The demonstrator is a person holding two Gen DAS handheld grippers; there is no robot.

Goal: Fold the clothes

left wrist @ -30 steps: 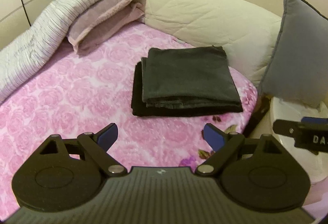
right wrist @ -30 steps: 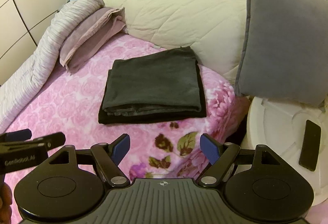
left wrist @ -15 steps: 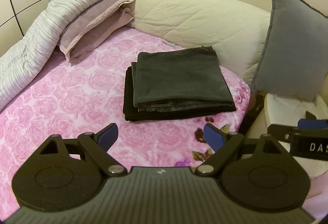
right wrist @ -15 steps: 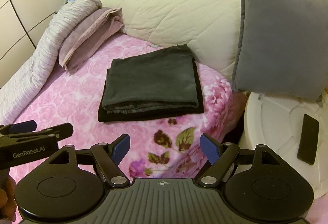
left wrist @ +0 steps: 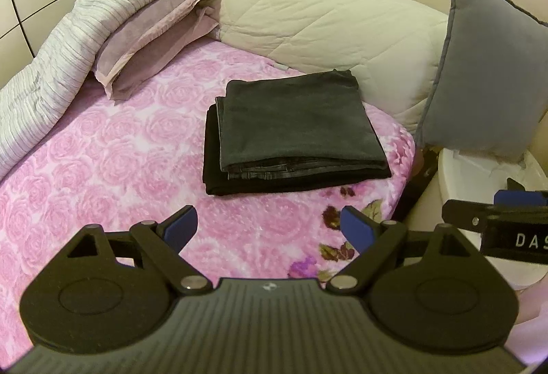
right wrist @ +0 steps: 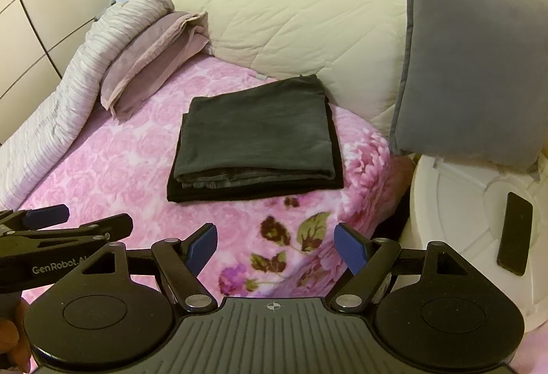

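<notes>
A dark grey folded garment (left wrist: pixel 294 120) lies on top of a black folded garment (left wrist: pixel 239 184) on the pink floral bedspread (left wrist: pixel 113 168). The same stack shows in the right wrist view, grey garment (right wrist: pixel 257 131) over black one (right wrist: pixel 239 194). My left gripper (left wrist: pixel 270 230) is open and empty, held back from the stack above the bedspread. My right gripper (right wrist: pixel 275 245) is open and empty, also short of the stack near the bed's edge. Each gripper shows in the other's view, the right one (left wrist: pixel 496 220) and the left one (right wrist: pixel 58 230).
A cream quilted headboard cushion (left wrist: pixel 325 21) runs behind the stack. A grey pillow (right wrist: pixel 472 65) stands on a white round stand (right wrist: pixel 455 213) with a black phone (right wrist: pixel 515 233). A mauve pillow (left wrist: pixel 154 38) and striped duvet (left wrist: pixel 58 55) lie at the left.
Both grippers have drawn back a little from the folded stack, which now sits farther off in both views. The jaws stay open. The clothes have not moved.
</notes>
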